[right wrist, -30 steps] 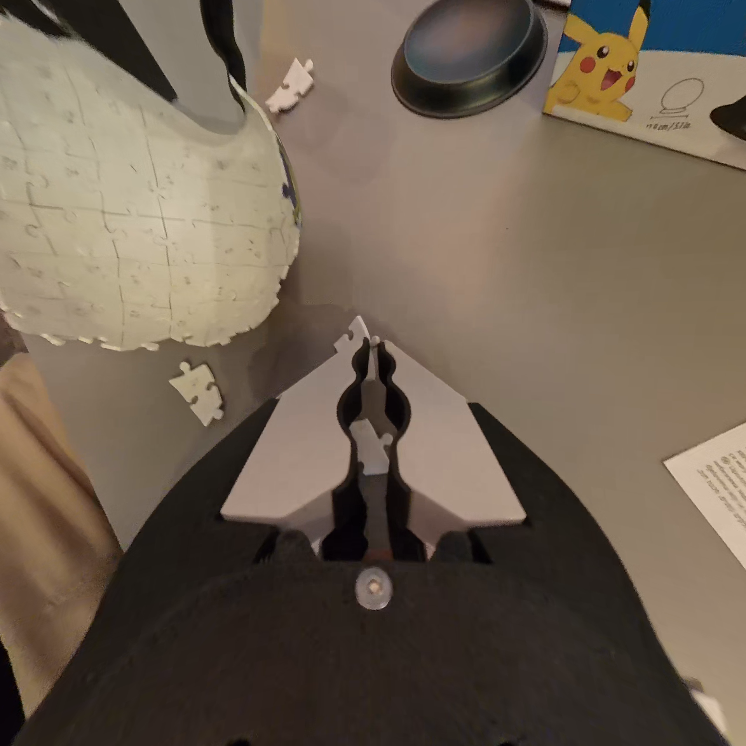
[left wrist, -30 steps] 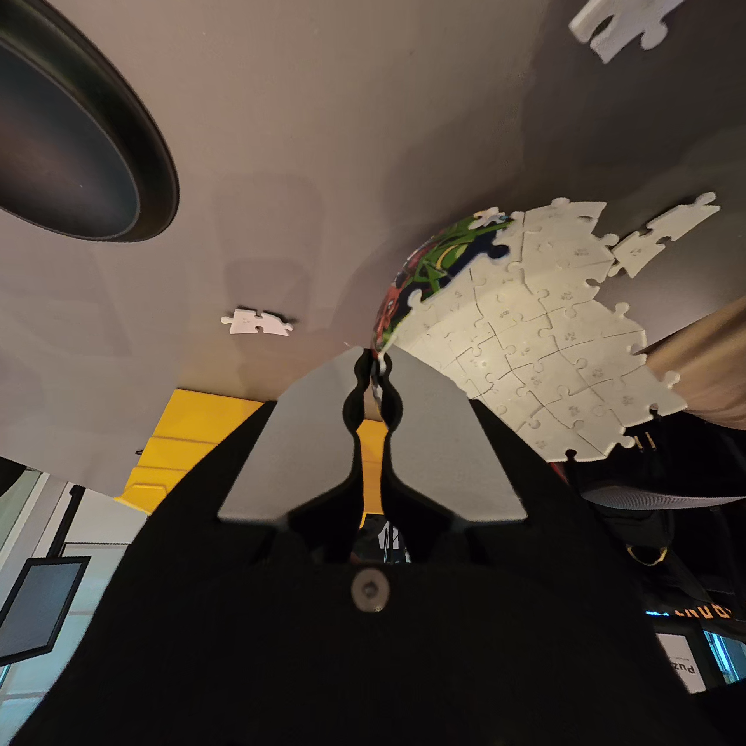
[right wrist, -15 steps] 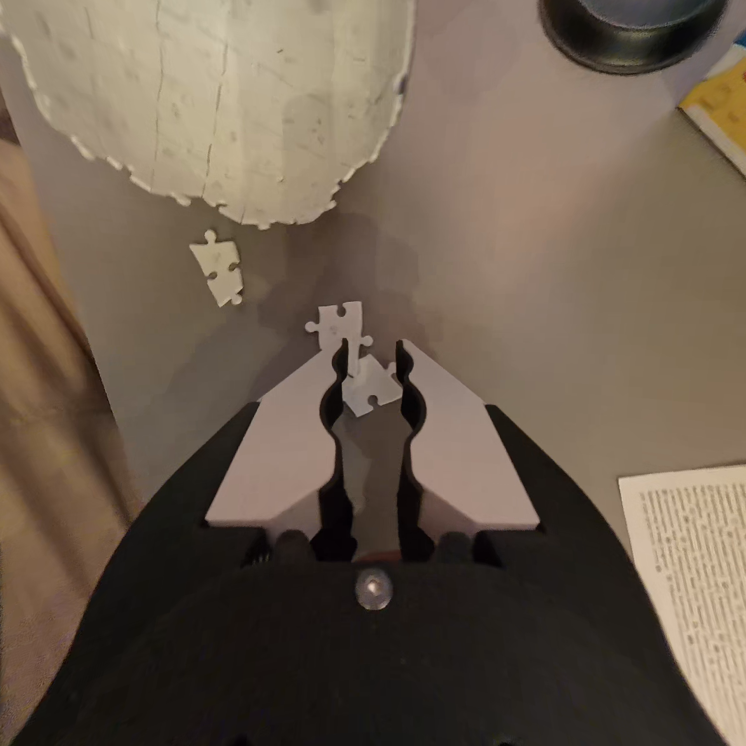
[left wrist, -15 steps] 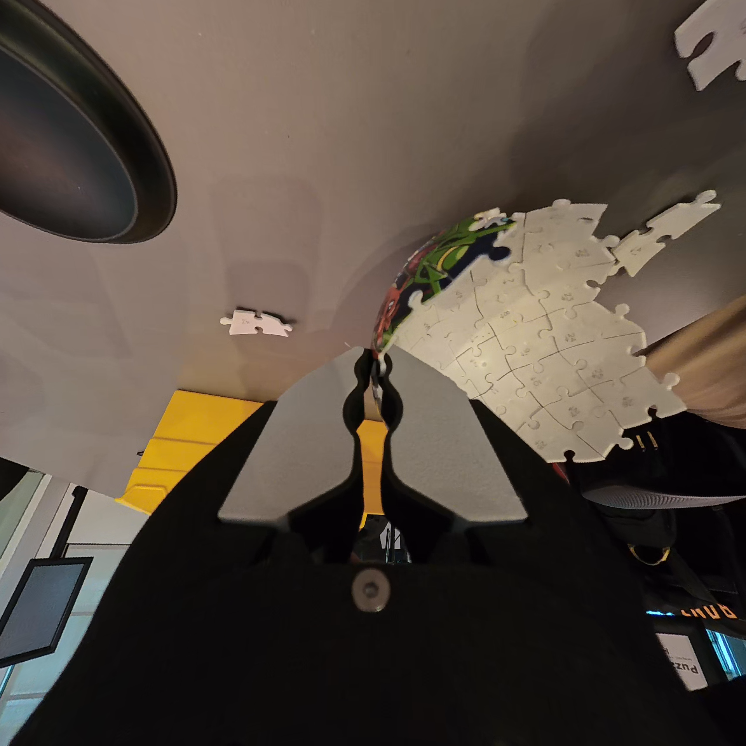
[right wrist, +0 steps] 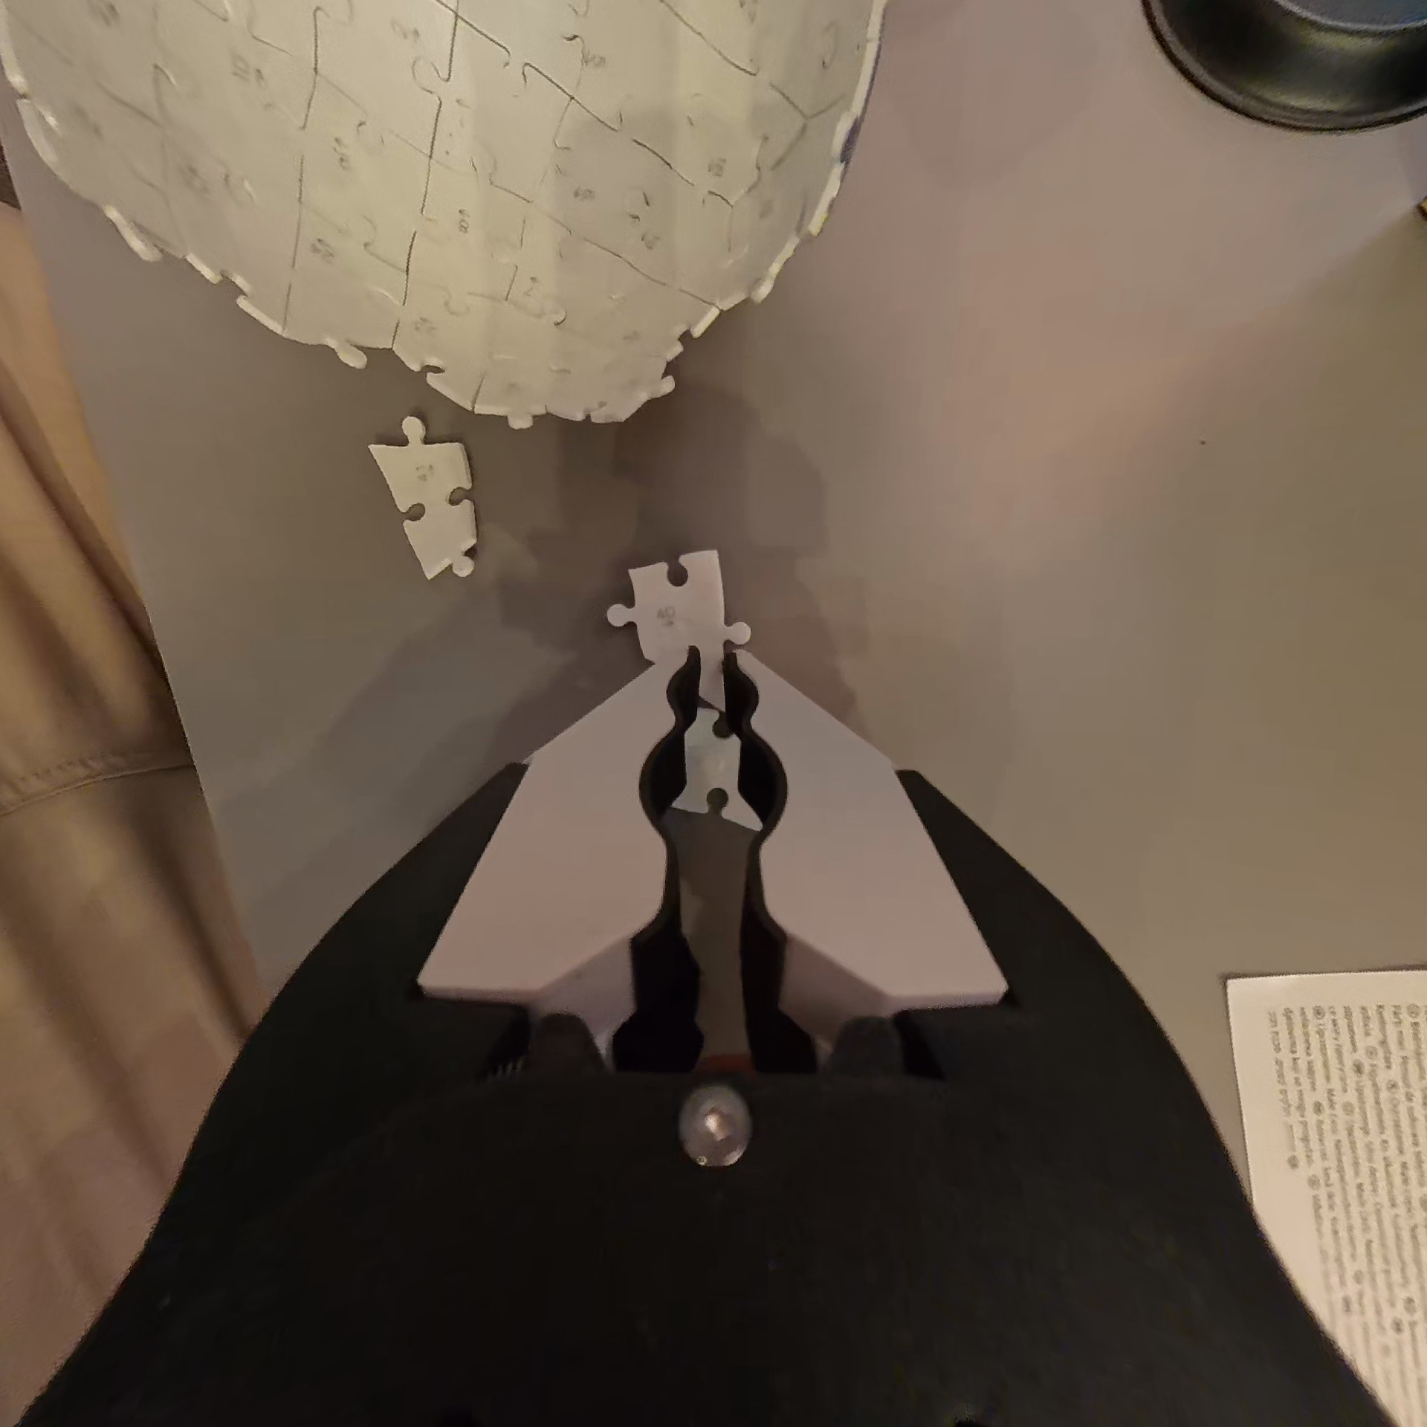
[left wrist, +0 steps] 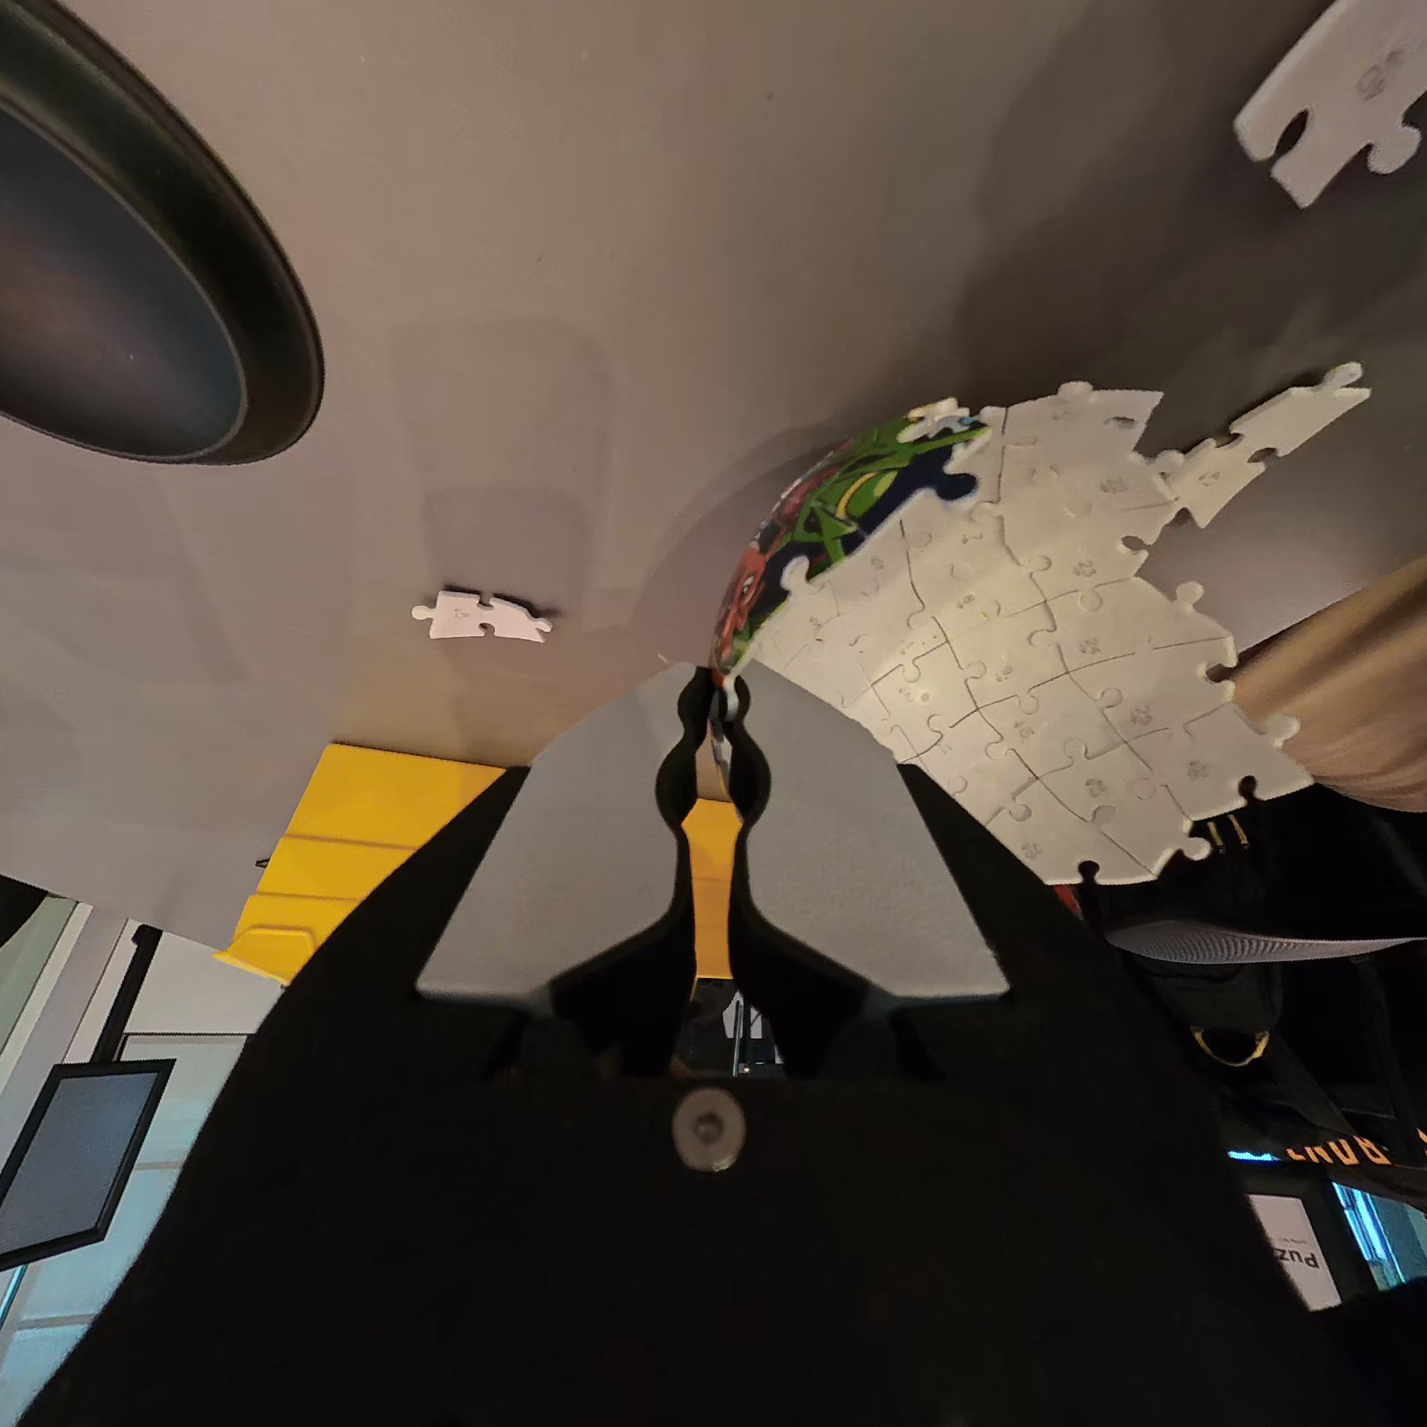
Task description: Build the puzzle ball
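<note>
Puzzle ball [left wrist: 1027,679], part-built, hangs above the grey worktop [left wrist: 618,232], pinched at its rim by the left tongs [left wrist: 722,691], jaws narrow, clamped on the shell's edge. Shell is curved, thin, rigid-looking; white matte inside w/ interlocking seams, glossy coloured print outside.

Right tongs [right wrist: 714,660] sit nearly closed over loose pieces on the worktop: one white piece [right wrist: 679,610] just ahead of the tips, touching or v. near, a second piece [right wrist: 710,760] showing between the jaws further back. Can't tell if either is actually gripped.

Key relation: ball's open knobbed edge [right wrist: 540,401] lies straight ahead of & above the right tongs, so right side is nearer the pieces. A joined pair [right wrist: 428,502] lies to the left, apart.
</note>
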Available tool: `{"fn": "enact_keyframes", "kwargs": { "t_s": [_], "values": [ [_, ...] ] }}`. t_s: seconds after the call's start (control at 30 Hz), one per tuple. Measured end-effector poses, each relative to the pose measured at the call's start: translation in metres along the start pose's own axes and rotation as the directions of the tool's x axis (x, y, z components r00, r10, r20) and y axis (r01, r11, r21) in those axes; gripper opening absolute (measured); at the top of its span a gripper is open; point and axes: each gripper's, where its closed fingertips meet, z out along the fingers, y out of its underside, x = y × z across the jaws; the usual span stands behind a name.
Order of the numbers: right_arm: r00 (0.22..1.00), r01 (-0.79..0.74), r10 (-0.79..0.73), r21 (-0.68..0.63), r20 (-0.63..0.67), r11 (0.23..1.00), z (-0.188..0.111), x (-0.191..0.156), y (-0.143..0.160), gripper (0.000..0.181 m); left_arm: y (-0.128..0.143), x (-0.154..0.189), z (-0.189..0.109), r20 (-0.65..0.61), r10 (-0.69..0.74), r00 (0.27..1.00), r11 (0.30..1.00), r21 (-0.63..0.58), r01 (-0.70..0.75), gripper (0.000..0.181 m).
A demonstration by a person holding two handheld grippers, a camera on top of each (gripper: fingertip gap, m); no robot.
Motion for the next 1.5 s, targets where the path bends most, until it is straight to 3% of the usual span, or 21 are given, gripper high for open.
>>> {"fn": "enact_keyframes", "kwargs": {
  "t_s": [0.23,0.37,0.5,0.67,0.9,1.23,1.5],
  "values": [
    [0.993,-0.099,0.098,-0.028,-0.063,0.995,-0.004,0.003,0.006,0.000,0.004,0.000,0.002,-0.017,-0.013,1.000,1.000,0.005,0.013,0.002],
    [0.996,-0.085,0.083,-0.050,-0.034,0.995,-0.007,-0.007,0.007,0.001,0.006,0.000,0.004,-0.021,-0.016,1.000,1.000,0.007,0.017,0.002],
    [0.996,-0.073,0.072,-0.013,-0.049,0.997,-0.012,0.001,0.002,0.022,0.007,0.000,0.004,-0.021,-0.017,1.000,1.000,0.011,0.018,0.002],
    [0.999,-0.030,0.029,-0.028,-0.041,0.999,-0.003,-0.004,0.004,0.026,0.007,0.000,0.003,-0.018,-0.014,1.000,1.000,0.010,0.014,0.002],
    [0.996,-0.007,0.006,-0.014,-0.093,1.000,0.000,0.005,-0.001,0.010,0.007,0.001,0.003,-0.016,-0.015,1.000,1.000,0.011,0.015,0.002],
    [0.998,0.032,-0.034,-0.042,-0.049,0.999,0.000,-0.005,0.001,0.008,0.006,0.002,0.003,-0.013,-0.011,1.000,1.000,0.011,0.011,0.002],
    [0.998,0.001,0.000,0.022,-0.059,1.000,-0.006,-0.001,-0.009,0.008,0.006,0.002,0.003,-0.016,-0.009,1.000,1.000,0.007,0.009,0.002]
  ]
}}
